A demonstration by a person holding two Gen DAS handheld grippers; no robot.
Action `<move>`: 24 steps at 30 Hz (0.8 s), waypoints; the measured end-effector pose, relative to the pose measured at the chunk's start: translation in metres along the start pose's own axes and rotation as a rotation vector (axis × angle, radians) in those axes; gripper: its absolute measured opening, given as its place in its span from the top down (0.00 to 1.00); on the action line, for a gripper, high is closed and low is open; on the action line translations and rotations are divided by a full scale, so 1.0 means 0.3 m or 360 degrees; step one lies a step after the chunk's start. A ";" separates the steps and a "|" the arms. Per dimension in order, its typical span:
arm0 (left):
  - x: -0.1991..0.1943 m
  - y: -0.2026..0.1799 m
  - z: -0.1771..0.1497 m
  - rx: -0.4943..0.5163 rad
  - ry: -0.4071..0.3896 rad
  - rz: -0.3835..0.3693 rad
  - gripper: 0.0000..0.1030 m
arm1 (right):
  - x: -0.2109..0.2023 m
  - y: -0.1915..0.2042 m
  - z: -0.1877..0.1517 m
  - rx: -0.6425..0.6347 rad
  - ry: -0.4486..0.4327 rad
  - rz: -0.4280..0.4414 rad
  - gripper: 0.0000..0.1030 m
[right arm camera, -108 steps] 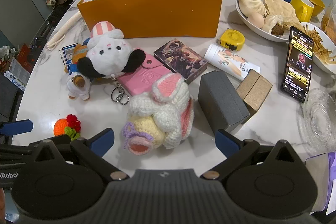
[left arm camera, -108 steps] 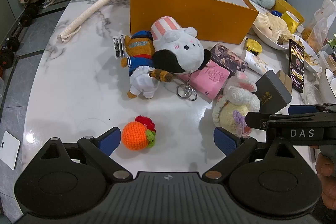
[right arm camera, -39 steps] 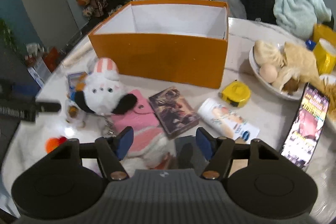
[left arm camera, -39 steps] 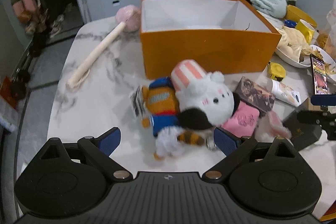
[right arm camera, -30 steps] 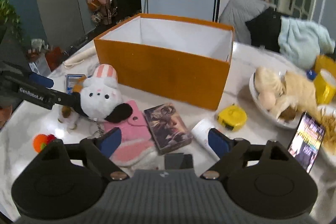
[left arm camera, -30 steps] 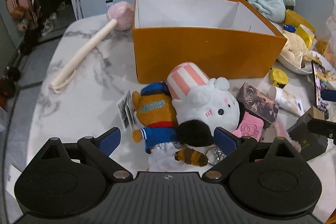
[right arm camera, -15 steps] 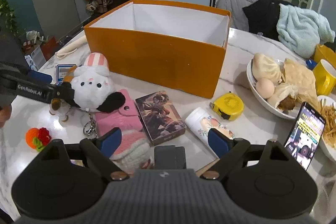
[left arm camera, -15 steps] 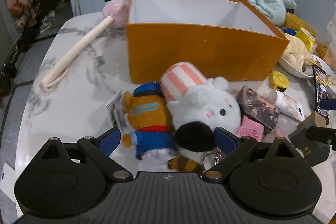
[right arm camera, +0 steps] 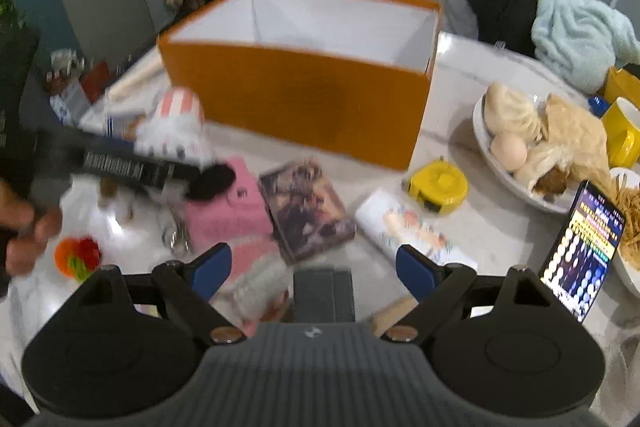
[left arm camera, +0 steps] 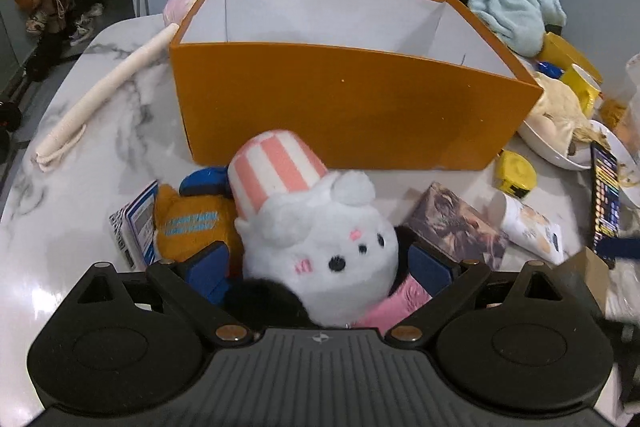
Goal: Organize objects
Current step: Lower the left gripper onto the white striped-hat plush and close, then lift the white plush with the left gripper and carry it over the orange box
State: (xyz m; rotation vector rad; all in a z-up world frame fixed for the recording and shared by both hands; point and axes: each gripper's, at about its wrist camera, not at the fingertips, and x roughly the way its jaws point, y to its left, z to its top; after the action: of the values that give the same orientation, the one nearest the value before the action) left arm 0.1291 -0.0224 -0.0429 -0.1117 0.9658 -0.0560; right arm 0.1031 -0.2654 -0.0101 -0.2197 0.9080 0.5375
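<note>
A white plush (left arm camera: 320, 251) with a pink-striped hat lies on the marble table in front of the empty orange box (left arm camera: 352, 107). My left gripper (left arm camera: 319, 267) is open and straddles this plush, one blue pad on each side, with a small gap to each pad. An orange-and-blue plush (left arm camera: 192, 223) lies against its left. My right gripper (right arm camera: 314, 267) is open above a grey box (right arm camera: 324, 291) and a pink knitted bunny (right arm camera: 256, 287), holding nothing. In the right wrist view the left gripper is a blurred black bar over the white plush (right arm camera: 176, 131).
A pink pouch (right arm camera: 224, 215), dark card box (right arm camera: 308, 207), white tube (right arm camera: 404, 227), yellow tape measure (right arm camera: 440, 187) and phone (right arm camera: 580, 251) lie right of the plush. A food bowl (right arm camera: 488, 151) stands far right. An orange crochet fruit (right arm camera: 76, 255) lies left, beside a hand (right arm camera: 24, 227).
My left gripper has come forward and down, so the white plush now sits between its fingers. The right gripper stays open in about the same place.
</note>
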 end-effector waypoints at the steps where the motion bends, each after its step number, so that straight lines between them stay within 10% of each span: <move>1: 0.005 0.000 0.001 -0.0013 -0.0007 -0.0009 0.00 | 0.006 -0.001 -0.008 -0.0009 0.0026 -0.0009 0.13; 10: 0.040 -0.010 0.009 -0.0066 -0.0019 -0.0030 0.00 | 0.044 0.002 -0.014 -0.0035 0.0124 -0.0087 0.48; 24: 0.040 -0.032 -0.014 0.0035 -0.0101 0.0019 0.02 | 0.107 0.047 -0.044 -0.0127 0.0278 -0.0052 0.64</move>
State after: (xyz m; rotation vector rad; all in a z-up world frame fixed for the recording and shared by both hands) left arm 0.1326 -0.0333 -0.0539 -0.0870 0.9025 -0.0517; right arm 0.1025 -0.2476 -0.0431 -0.3573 1.0516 0.5306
